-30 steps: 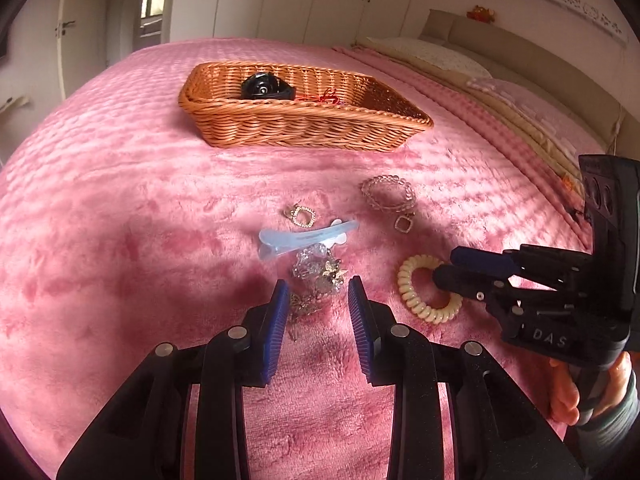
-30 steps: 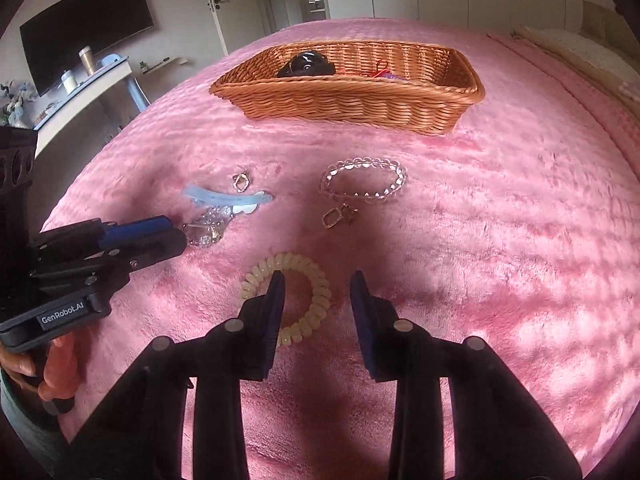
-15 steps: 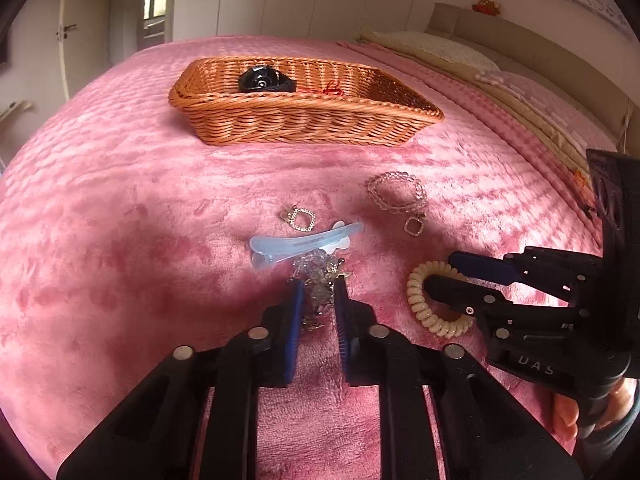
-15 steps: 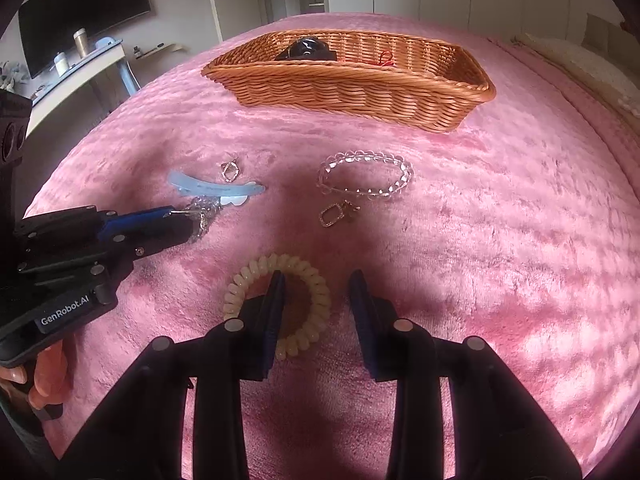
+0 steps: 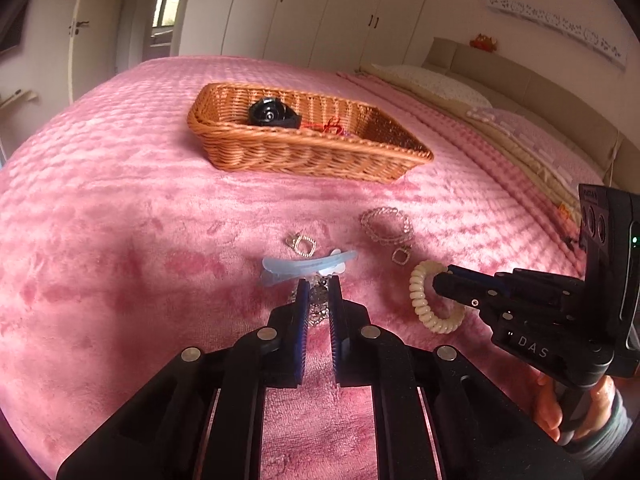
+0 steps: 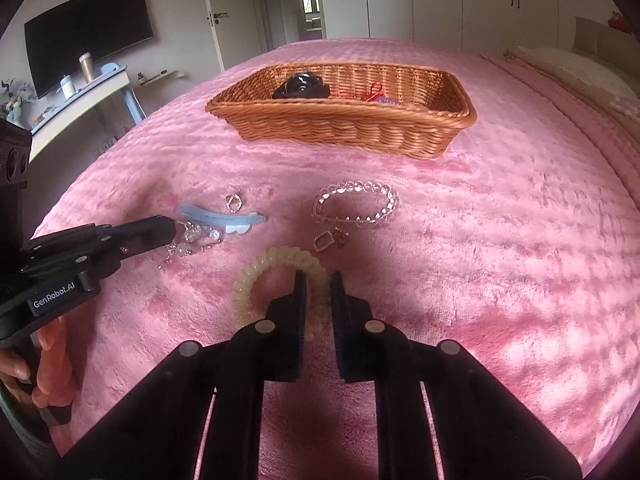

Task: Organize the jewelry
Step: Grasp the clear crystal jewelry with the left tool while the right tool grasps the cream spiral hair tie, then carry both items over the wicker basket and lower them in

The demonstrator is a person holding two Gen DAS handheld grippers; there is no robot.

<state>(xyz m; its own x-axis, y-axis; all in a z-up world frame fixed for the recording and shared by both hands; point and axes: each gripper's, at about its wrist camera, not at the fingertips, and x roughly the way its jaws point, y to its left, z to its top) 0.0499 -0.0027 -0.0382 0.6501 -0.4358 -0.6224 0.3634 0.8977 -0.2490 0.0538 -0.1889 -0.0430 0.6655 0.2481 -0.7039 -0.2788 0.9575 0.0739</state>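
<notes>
**Two Grippers Pinching Jewelry on the Pink Bed**

The left gripper (image 5: 319,286) is sitting low on the pink blanket (image 5: 120,248). Its two blue fingers are squeezing together on a shiny silver chain pile (image 5: 318,300). From the right wrist view, the same pile (image 6: 196,240) is lying right at the tip of the left gripper (image 6: 170,232).

The right gripper (image 6: 317,280) is also pressing down on the blanket (image 6: 500,240). Its fingers are closing on one side of a cream coil hair tie (image 6: 256,276). From the left wrist view, the hair tie (image 5: 424,300) is lying flat, with the right gripper (image 5: 442,280) biting its far side.

Just past the chain pile, a light blue hair clip (image 5: 308,266) is lying sideways, touching the pile. A small gold square charm (image 5: 304,244) is resting just behind the clip. Another small gold charm (image 5: 400,256) is sitting near the hair tie, and a clear bead bracelet (image 5: 386,226) is lying just behind that charm.

Farther back, toward the far edge of the bed, a brown woven basket (image 5: 312,160) is standing well apart from the loose pieces. Inside it, a black round thing (image 5: 272,114) is resting near the left end, and a red string piece (image 5: 332,124) is lying beside it.

Pillows (image 5: 432,80) are lying at the right edge of the bed.
</notes>
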